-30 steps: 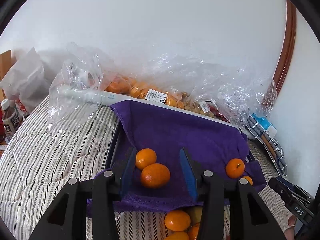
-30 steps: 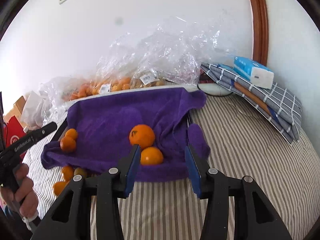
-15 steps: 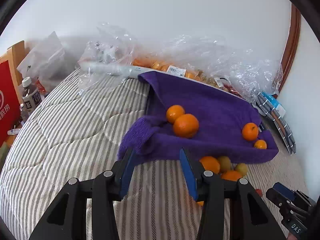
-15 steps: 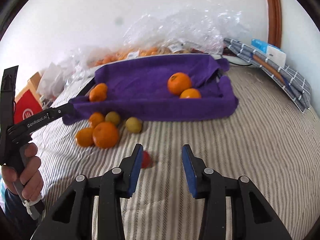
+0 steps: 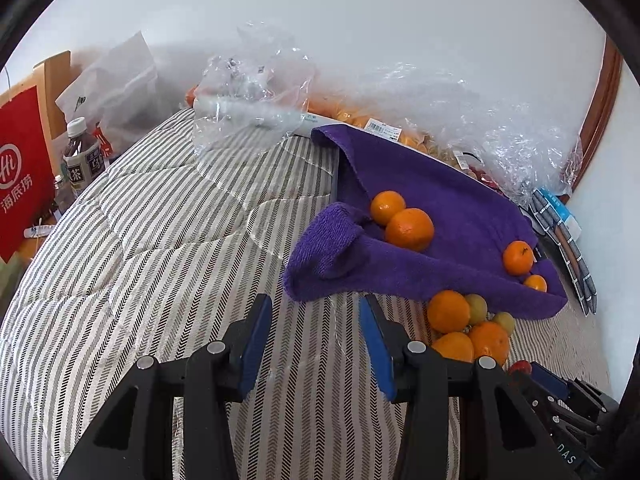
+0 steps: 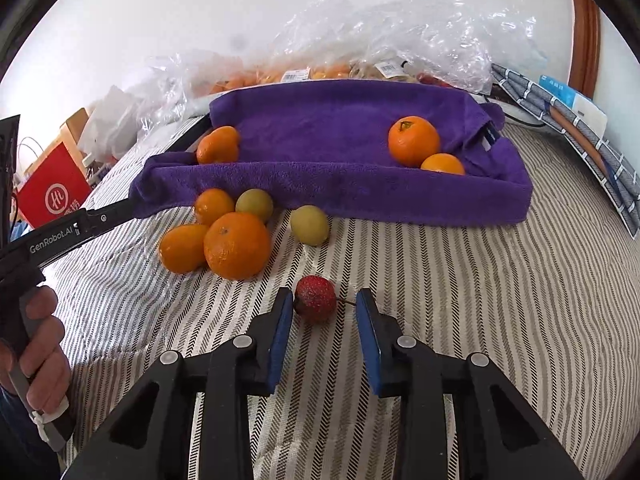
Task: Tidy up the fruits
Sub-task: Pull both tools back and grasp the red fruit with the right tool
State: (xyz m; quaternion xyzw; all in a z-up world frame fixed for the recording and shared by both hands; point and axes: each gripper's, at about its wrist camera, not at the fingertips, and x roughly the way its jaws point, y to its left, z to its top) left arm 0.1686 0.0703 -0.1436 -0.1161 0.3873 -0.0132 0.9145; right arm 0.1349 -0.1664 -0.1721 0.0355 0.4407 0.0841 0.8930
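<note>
— Two tools in your hands: how do they stand?
— Your right tool (image 6: 323,310) is closing around the red fruit (image 6: 315,298) on the bed (image 6: 460,300), pads not yet pressing. Your left tool (image 5: 314,322) stands spread, nothing between, just before the purple towel (image 5: 420,268) edge.

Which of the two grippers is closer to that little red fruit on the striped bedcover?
Right. The right gripper straddles the red fruit, jaws closing around it. The left gripper hovers over bare bedcover, off to the side.
</note>
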